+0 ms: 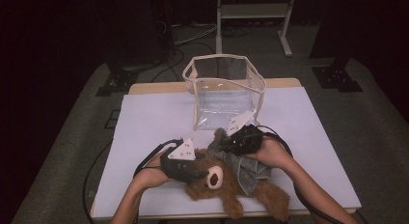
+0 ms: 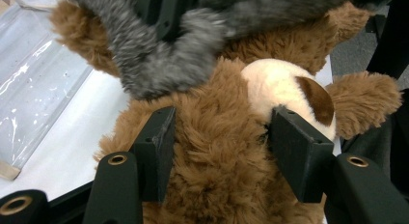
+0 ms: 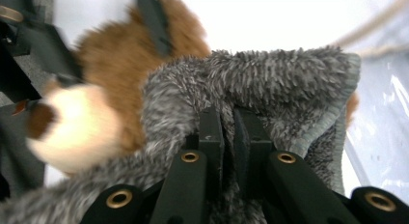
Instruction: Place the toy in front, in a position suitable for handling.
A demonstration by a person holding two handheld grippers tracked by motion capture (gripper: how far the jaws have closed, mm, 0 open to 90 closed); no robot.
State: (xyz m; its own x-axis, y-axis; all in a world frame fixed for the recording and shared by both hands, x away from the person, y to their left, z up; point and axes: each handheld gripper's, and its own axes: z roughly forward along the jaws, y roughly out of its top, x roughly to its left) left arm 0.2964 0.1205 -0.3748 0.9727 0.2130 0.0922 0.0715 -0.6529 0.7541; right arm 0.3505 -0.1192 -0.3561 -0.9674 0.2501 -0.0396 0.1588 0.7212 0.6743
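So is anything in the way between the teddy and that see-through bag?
Nothing visible on the table between the teddy bear and the clear bag. But the grey cloth lies over the bear, pinched by the right gripper; the left gripper grips its head.

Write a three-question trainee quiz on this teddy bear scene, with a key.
1. True or false: the left hand-held gripper has its jaws on either side of the brown teddy bear.
2. What does the right hand-held gripper pinch? A) grey fuzzy cloth B) clear bag C) a cable
3. Fill in: the clear bag stands ___ the bear on the white table, seen from the person.

Key: 1 true; 2 A; 3 beyond.
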